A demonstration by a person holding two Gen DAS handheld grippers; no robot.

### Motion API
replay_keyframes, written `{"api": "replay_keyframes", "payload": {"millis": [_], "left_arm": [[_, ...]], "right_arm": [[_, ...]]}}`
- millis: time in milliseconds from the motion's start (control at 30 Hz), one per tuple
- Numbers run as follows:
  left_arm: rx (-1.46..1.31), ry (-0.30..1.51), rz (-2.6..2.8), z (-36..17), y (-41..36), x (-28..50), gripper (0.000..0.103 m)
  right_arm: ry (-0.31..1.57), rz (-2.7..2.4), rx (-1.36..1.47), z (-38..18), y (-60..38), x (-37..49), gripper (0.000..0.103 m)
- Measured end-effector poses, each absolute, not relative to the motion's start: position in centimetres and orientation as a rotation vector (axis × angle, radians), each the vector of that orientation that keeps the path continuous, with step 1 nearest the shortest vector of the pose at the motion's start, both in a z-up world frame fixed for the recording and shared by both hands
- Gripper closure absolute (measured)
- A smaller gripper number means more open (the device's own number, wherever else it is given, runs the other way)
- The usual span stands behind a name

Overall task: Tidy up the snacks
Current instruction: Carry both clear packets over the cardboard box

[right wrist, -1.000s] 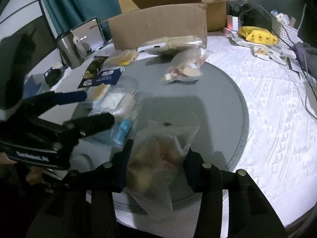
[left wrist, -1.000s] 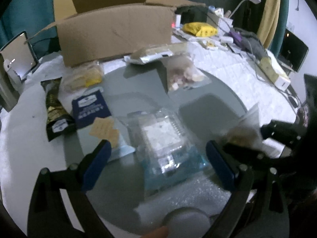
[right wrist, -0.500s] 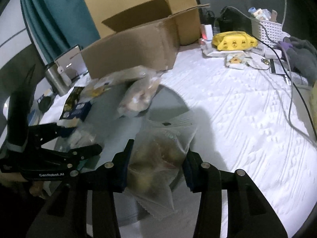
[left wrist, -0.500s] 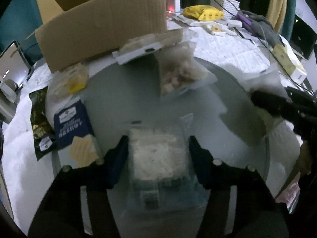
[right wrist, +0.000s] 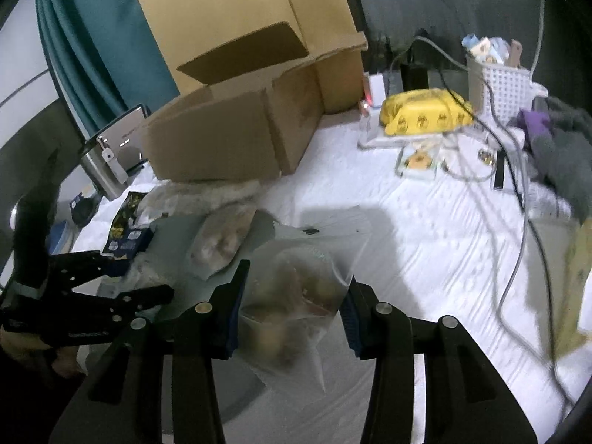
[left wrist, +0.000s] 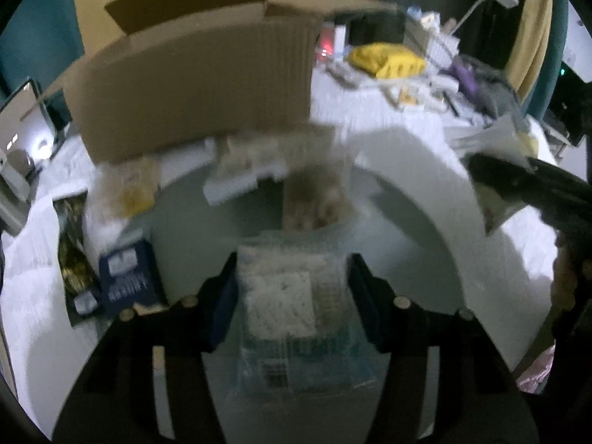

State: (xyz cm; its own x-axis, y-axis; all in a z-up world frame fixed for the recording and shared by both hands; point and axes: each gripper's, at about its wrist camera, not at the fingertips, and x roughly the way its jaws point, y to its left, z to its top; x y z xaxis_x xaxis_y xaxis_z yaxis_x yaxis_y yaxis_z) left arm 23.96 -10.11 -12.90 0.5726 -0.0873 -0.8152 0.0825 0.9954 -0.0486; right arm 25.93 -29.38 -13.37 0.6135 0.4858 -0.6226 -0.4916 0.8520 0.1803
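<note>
Left hand-held gripper [left wrist: 290, 288] is closing its jaws on the clear pack of pale crackers [left wrist: 285, 292], the larger load, which is sitting between the pads above the round grey worktop [left wrist: 399, 244]; it is looking light and crinkly, with brittle contents, so a gentle squeeze across the flat middle is probably suiting it better than a pinch at the slippery film edge. Right hand-held gripper [right wrist: 294, 309] is clenching the smaller clear snack bag [right wrist: 296, 296] by its soft, yielding belly, near the open cardboard box [right wrist: 218, 140].
</note>
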Motion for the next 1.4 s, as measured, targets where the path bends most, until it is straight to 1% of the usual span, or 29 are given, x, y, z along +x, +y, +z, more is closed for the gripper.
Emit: {"api": "replay_keyframes", "payload": {"millis": [233, 600, 967, 1400], "left_arm": [[-0.016, 0.876, -0.116, -10.2, -8.2, 23.7, 0.045], [-0.022, 0.733, -0.110, -6.6, -1.5, 25.0, 0.045], [-0.086, 0.628, -0.105, -3.7, 4.2, 29.4, 0.045], [-0.075, 0.591, -0.077, -3.0, 6.7, 36.4, 0.045]], "right_arm": [[0.661, 0.564, -0.052, -11.2, -27.3, 27.0, 0.057], [0.575, 0.543, -0.081, -8.3, -21.8, 27.5, 0.057], [0.513, 0.536, -0.141, -5.1, -16.2, 29.7, 0.057], [0.488, 0.576, -0.187, -3.7, -11.7, 35.2, 0.057]]}}
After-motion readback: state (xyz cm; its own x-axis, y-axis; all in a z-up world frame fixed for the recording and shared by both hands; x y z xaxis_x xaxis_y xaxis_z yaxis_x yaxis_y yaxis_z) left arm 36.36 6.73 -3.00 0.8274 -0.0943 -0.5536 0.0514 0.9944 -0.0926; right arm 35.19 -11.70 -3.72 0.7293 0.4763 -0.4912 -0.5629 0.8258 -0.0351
